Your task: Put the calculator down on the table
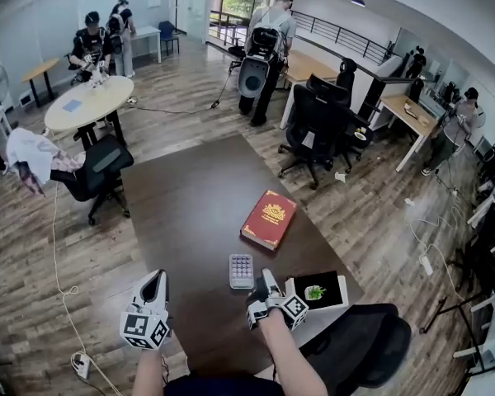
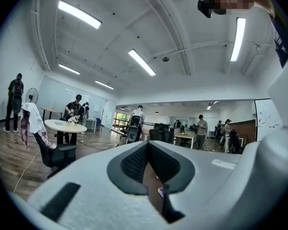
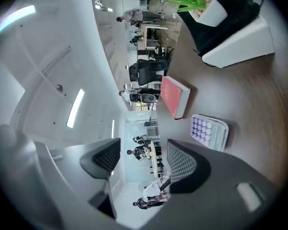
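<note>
- Since the calculator (image 1: 241,271) lies flat and keys-up on the dark surface (image 1: 190,213) with nothing gripping it, the put-down looks complete to me. What is left is a clean retreat.
- The right gripper (image 1: 265,282) sits just beside the calculator's near right corner. Its fingers (image 3: 182,163) are spread wide with only air between them.
- The left gripper (image 1: 156,279) rests low at the near left, well apart from the calculator. Its fingers (image 2: 134,163) are drawn together on nothing.
- I would draw the right gripper straight back toward the body, with the tips lifted off the surface. That way no finger catches the calculator's edge and skids it.
- A red book (image 1: 269,219) lies beyond the calculator, and a black-and-white box (image 1: 318,291) sits just to the right of the right gripper. A sideways swing risks bumping the box.
- The left gripper has no part to play here.
</note>
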Available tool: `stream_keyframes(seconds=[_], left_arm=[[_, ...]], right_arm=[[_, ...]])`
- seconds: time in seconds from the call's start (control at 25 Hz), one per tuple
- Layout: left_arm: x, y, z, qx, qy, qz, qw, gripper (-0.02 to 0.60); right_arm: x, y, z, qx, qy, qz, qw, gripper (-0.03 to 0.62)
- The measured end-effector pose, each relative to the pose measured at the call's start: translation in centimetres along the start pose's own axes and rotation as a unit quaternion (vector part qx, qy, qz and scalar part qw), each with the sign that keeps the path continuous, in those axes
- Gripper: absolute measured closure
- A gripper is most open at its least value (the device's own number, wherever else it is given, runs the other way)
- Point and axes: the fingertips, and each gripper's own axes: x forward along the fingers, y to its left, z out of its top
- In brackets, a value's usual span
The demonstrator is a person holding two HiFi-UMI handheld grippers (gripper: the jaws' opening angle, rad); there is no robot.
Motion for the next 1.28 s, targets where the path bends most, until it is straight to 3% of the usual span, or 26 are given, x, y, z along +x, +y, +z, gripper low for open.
stream_keyframes(seconds=[0.44,0.84,1.12,1.24,1.28], left_arm=[[0.0,-1.5,-0.6,0.0,0.005,-0.012,0.9999,0.586],[0.9,-4.1,-0.5,-0.005,0.007,-0.035,0.9994,0.586],[0.8,-3.8,-0.4,0.006,0.013,-0.035,0.9993,0.586],[0.8,-3.6,-0.5,0.01,0.015,-0.032,0.9993,0.586],[0.8,-3.4,-0.5,0.011,0.015,-0.03,0.9994,0.586]], right_arm=[[-4.0,9.7,2.4,-0.023,-0.028,0.089,0.995,0.279],[-6.2,13.2,3.3,-0.039,-0.04,0.11,0.992,0.279],[-6.5,16.4,2.6,-0.181,-0.02,0.111,0.977,0.281],[-6.1,18.1,1.8,-0.279,0.002,0.113,0.954,0.283],[-5.9,18.0,1.5,-0.316,0.009,0.096,0.944,0.287]])
